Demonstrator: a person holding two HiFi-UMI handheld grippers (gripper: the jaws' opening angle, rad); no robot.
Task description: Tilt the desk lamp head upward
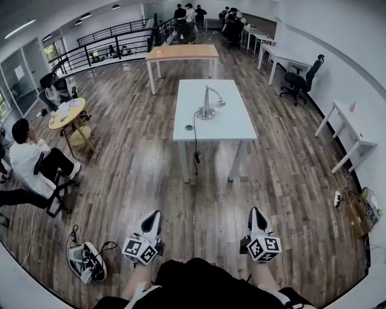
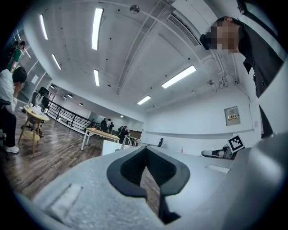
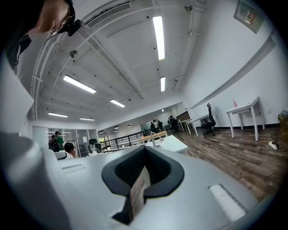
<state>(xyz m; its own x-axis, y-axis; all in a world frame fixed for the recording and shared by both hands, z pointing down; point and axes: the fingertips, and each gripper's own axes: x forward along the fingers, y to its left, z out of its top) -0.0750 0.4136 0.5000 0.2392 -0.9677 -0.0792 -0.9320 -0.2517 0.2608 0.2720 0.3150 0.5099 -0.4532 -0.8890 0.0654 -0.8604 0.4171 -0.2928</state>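
— Two things first: what floor, what room?
— Dark wood planks (image 1: 139, 181) run across a wide open office, with a black railing (image 1: 102, 45) at the far left and white desks (image 1: 353, 130) along the right wall.
— And the desk lamp?
— One desk lamp (image 1: 208, 105) stands on the one white table (image 1: 232, 124) in the middle of the floor. Its round base is near the table's centre and its head hangs to the right of the base. One cable (image 1: 195, 145) drops off the near edge.
— How do the tools stand?
— The left gripper (image 1: 155, 216) and the right gripper (image 1: 256, 214) sit low in the head view, well short of the table and pointing toward it. Both gripper views show the jaws pressed together, with nothing between them and touching nothing.
— What else can be counted?
— One wooden table (image 1: 181, 52) stands beyond the white one. One round table (image 1: 67, 113) is at the left with one seated person (image 1: 30, 160) beside it. One office chair (image 1: 298, 81) is at the right, and one bag (image 1: 84, 262) lies on the floor near the left gripper. A group (image 1: 190, 15) stands at the far end, too small to count.
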